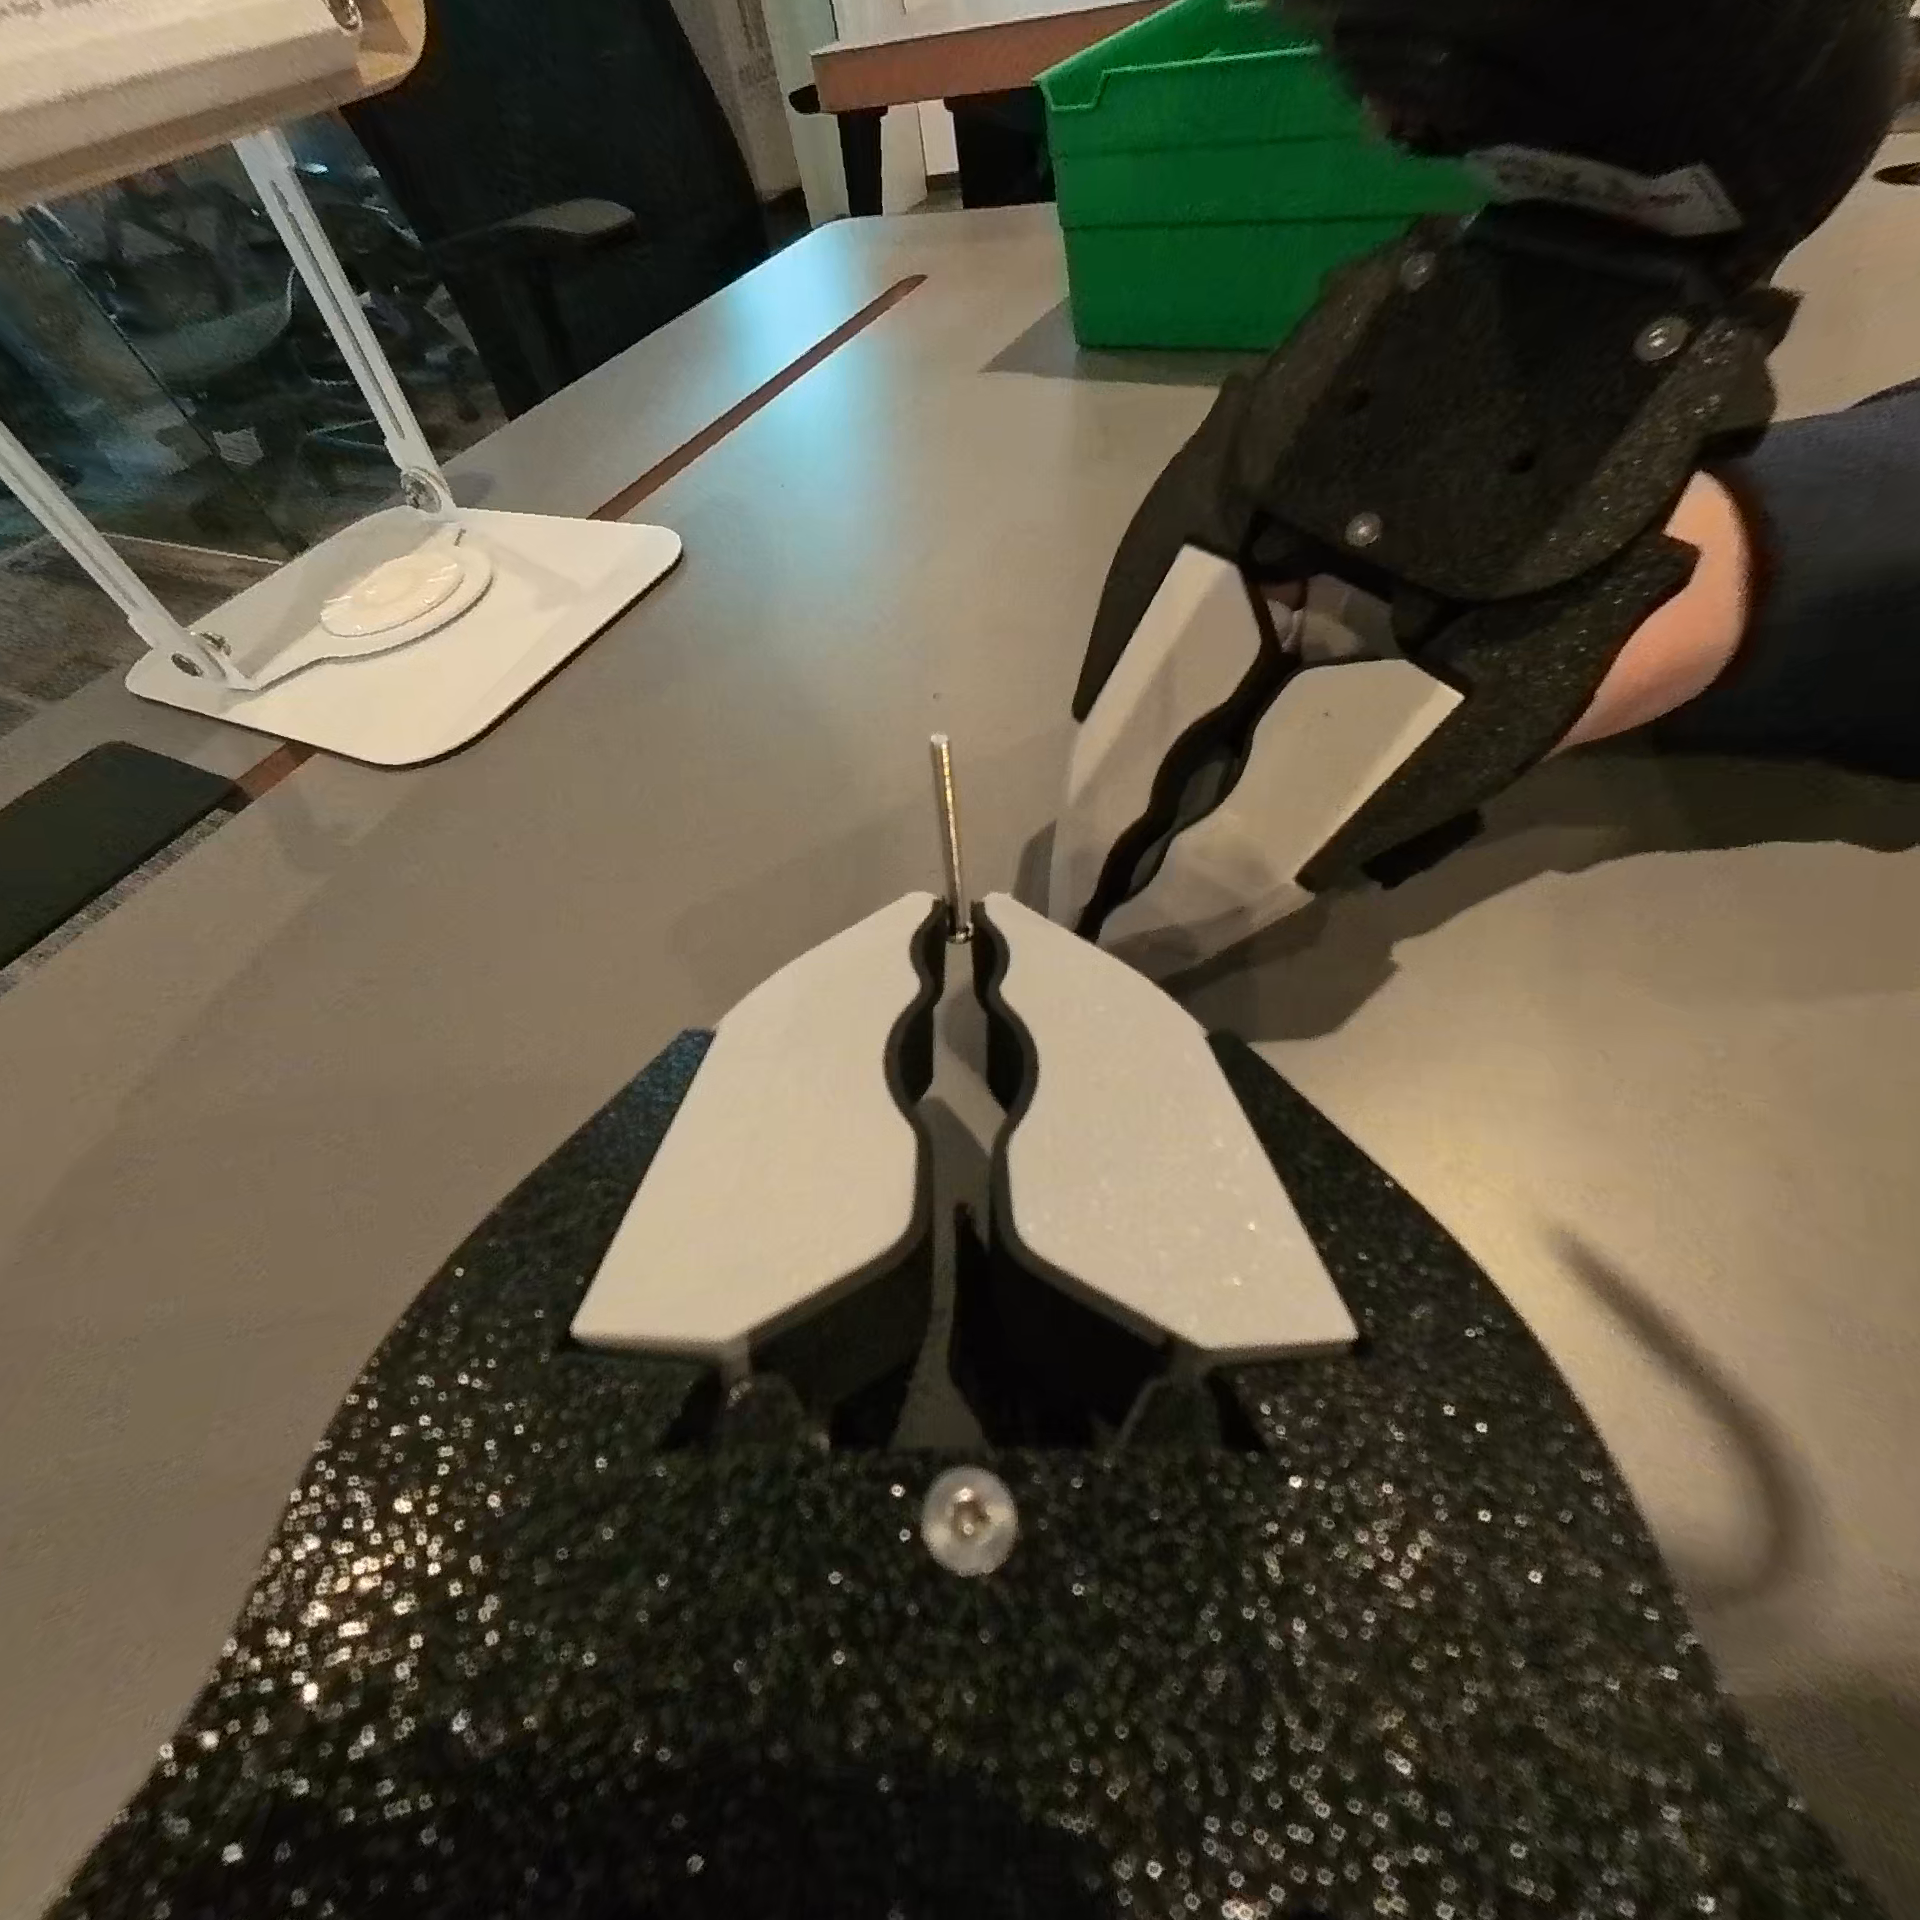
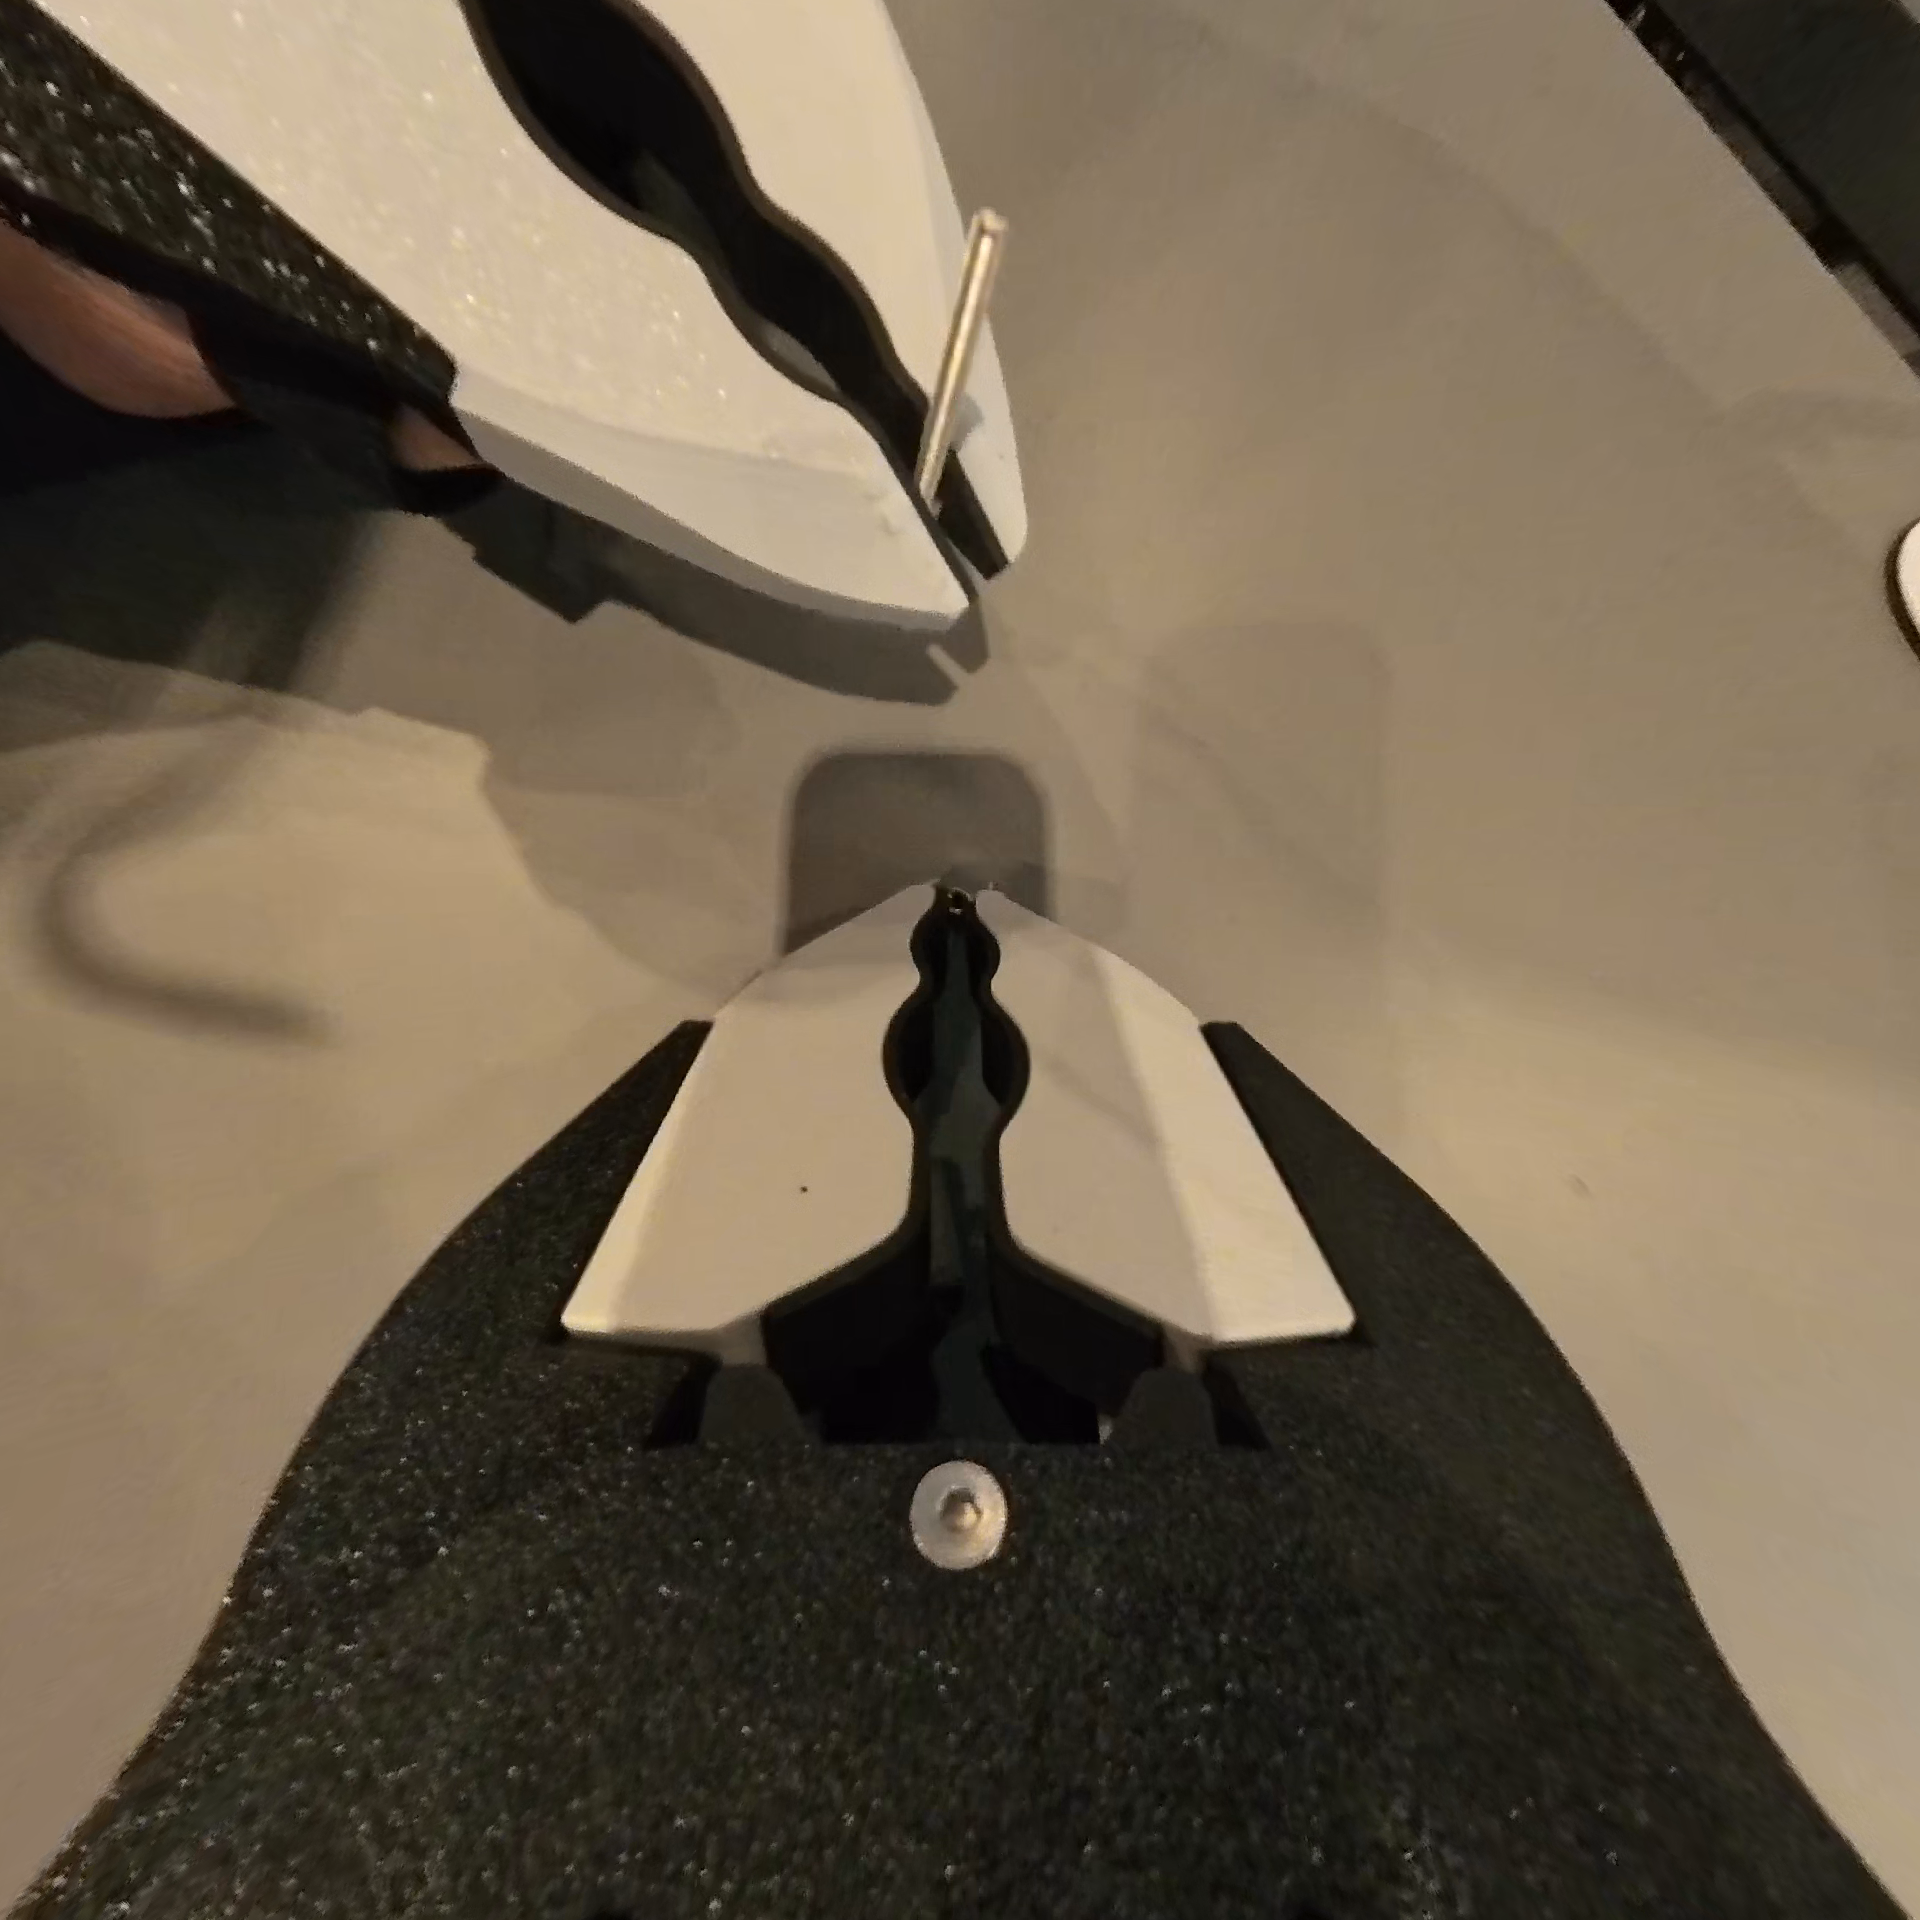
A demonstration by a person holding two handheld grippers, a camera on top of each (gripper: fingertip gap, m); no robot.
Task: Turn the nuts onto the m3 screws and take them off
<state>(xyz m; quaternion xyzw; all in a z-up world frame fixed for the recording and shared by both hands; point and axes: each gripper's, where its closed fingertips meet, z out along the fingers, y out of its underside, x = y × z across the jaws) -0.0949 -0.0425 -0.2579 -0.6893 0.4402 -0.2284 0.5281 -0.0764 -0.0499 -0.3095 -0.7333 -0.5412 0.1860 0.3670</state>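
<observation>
Your left claw (image 1: 958, 920) is clamped on the screw (image 1: 950, 826) at its lower end, right at the fingertips. The shaft stands out of the tips toward 12 o'clock in the left wrist view, thin and silver, bare along its length. At the point where the pads meet it there is a small metal collar, too small to tell whether it is the screw's head or a nut. The pads (image 1: 1023, 940) press on it from both sides.

Your right claw (image 1: 1091, 920) sits just beside the screw at about 3 o'clock of it in that view, tips down near the table (image 1: 675, 935), jaws nearly together. Your hand (image 1: 1683, 623) holds it from 3 o'clock.

In the right wrist view, the right claw (image 2: 958, 896) has its tips drawn close, with a tiny shiny speck pinched between them at the very end; it looks like a nut (image 2: 954, 902), though it is too small to be sure. The screw (image 2: 961, 348) lies at 12 o'clock from those tips, well apart, held in the left claw (image 2: 951, 509) that comes in from 10 o'clock.

A white stand (image 1: 416, 623) sits at 10 o'clock and a green bin (image 1: 1195, 229) at 1 o'clock in the left wrist view.
</observation>
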